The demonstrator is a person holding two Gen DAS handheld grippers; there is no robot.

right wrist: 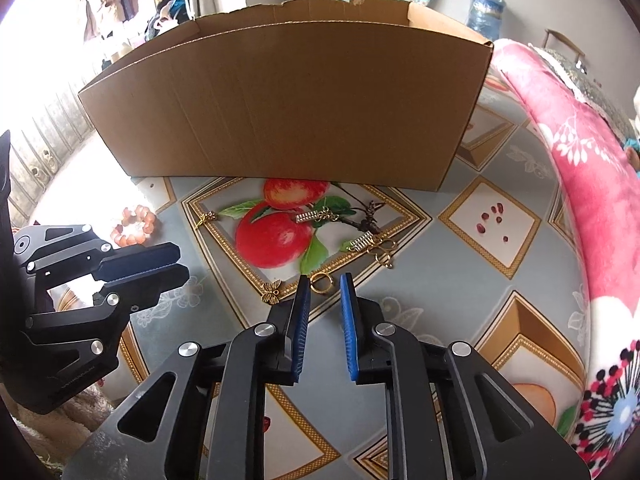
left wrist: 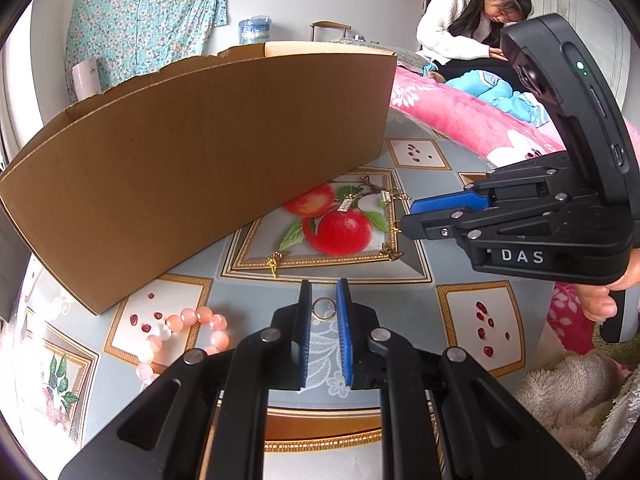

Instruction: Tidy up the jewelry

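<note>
left wrist: rides on left gripper (left wrist: 324,296), tilted down, close over patterned tablecloth (left wrist: 408,280), cardboard box (left wrist: 200,152) ahead-left | right wrist: rides on right gripper (right wrist: 325,290), tilted down, box (right wrist: 288,104) straight ahead | shared: box, apple print (left wrist: 340,230) (right wrist: 274,240), pink bead bracelet (left wrist: 188,334) (right wrist: 134,226), each other's gripper

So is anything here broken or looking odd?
The cardboard box has a ragged, torn top edge along its back wall. The jewelry lies scattered on the tablecloth rather than sorted: gold ring, butterfly charm, crystal bar earrings and a pink bead bracelet. Nothing looks spilled.
</note>
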